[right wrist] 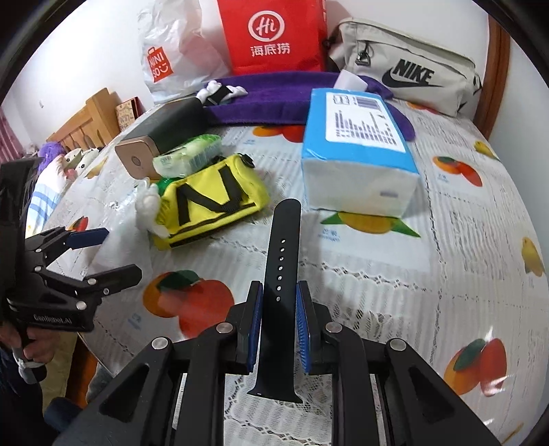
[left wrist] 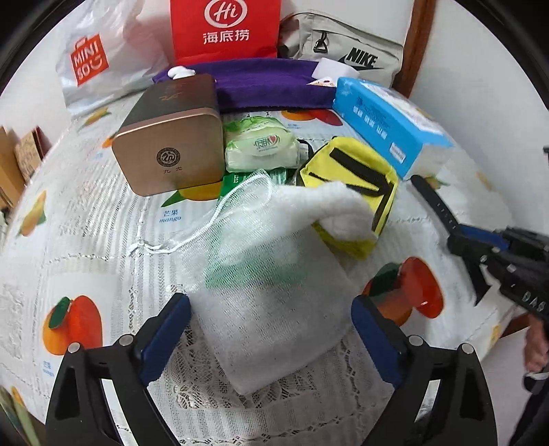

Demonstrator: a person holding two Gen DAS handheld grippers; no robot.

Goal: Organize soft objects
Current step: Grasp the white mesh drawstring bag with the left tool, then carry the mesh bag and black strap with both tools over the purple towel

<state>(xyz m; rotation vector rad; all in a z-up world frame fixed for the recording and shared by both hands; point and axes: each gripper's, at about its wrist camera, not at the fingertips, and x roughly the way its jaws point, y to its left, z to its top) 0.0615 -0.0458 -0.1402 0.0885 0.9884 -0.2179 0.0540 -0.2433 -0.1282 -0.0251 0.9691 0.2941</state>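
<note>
Spread wide, the jaws of the left gripper [left wrist: 271, 329] are seen on either side of a white mesh pouch [left wrist: 271, 281] without pressing on it; the blue pads [left wrist: 164, 329] stand clear of the fabric, so the pouch is judged to be lying free on the fruit-printed tablecloth [left wrist: 103, 240]. A white towel [left wrist: 339, 209] is draped from the pouch's far right corner onto a yellow pouch [left wrist: 357, 182] just behind it. Farther back, a bronze tin [left wrist: 168, 144], a green tissue pack [left wrist: 260, 144] and a blue tissue box [left wrist: 387, 127] are set close together, with a purple cloth [left wrist: 267, 82] behind them and a red bag [left wrist: 224, 31], a white shopping bag [left wrist: 99, 58] and a grey bag [left wrist: 346, 48] along the far wall.

By contrast, the jaws of the right gripper [right wrist: 279, 308] are pressed in on a black watch strap [right wrist: 281, 267], which is pinched at mid-length between the pads and pointed away toward the blue tissue box. The strap is held clear of the cloth, probably so that it can be carried and slipped into the mesh pouch, seen at the left of the right wrist view beside the left gripper.

The soft items are thus gathered near the table's middle, and the pouch is judged the likely container; its mouth would first have to be held open
</note>
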